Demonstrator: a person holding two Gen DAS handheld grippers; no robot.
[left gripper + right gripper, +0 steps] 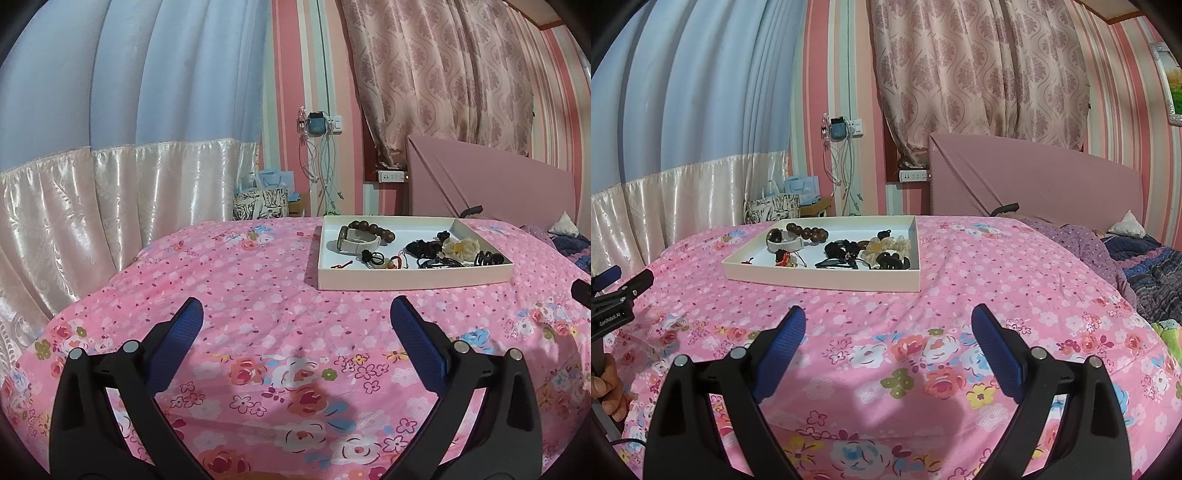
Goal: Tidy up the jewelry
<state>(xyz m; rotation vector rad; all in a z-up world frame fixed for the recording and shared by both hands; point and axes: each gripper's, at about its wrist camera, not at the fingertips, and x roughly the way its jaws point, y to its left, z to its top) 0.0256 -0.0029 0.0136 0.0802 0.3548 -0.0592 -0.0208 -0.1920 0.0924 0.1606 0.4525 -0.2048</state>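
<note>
A shallow white tray (410,278) (823,278) lies on the pink floral bedspread. It holds a brown bead bracelet (369,228) (809,232), a white-strap watch (360,242) (785,242), a cream scrunchie (460,246) (886,245), black hair ties (424,248) (842,249), a black claw clip (487,257) (892,261) and small red charms (341,264) (748,261). My left gripper (295,314) is open and empty, well short of the tray. My right gripper (888,325) is open and empty, just short of the tray. The left gripper also shows at the left edge of the right wrist view (617,284).
A pink headboard (1034,177) stands behind the bed, with dark bedding (1145,266) piled at the right. Curtains, a wall socket with hanging cables (321,147) and gift bags (262,199) lie beyond the bed's far edge.
</note>
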